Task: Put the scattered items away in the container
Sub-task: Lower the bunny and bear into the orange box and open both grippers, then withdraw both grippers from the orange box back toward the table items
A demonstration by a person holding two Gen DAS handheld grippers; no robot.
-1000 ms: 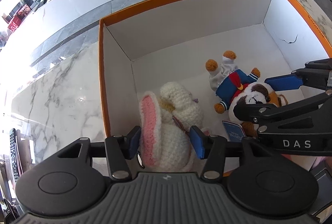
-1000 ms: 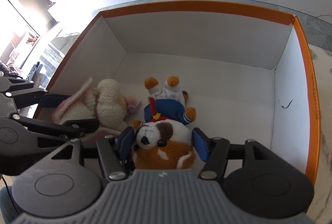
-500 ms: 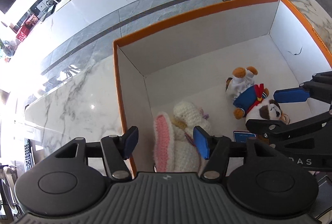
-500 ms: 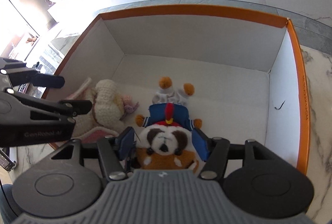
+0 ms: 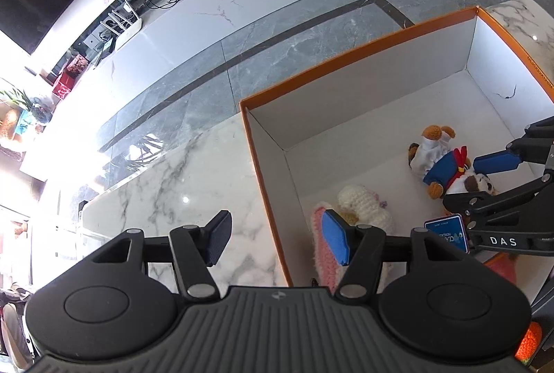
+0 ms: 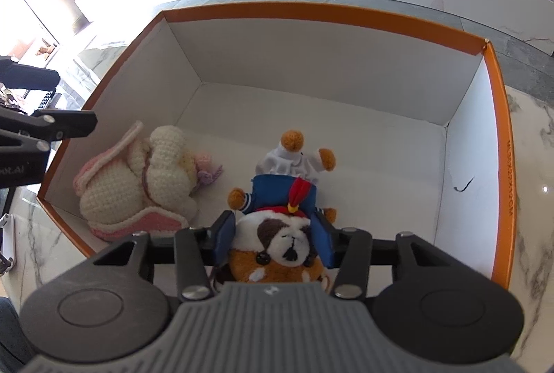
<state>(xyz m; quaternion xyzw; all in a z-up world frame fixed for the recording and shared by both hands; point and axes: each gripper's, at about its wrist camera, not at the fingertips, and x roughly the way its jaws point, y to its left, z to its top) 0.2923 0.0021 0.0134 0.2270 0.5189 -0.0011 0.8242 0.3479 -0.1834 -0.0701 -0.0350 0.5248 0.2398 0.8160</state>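
Observation:
An orange-rimmed box with white inner walls stands on the marble table. A cream and pink crochet bunny lies in its near left corner. Beside it a plush dog in a blue sailor suit lies on the box floor. My right gripper is closing, and its blue pads touch both sides of the dog's head. My left gripper is open above the box's left wall, holding nothing.
A blue paper tag hangs by the dog. An orange crochet item shows at the bottom right corner. Marble tabletop lies left of the box, with grey floor and a long white counter beyond.
My left gripper opened off the bunny, rose and drew back to the left; the bunny stays in the box. My right jaws narrowed around the dog's head.

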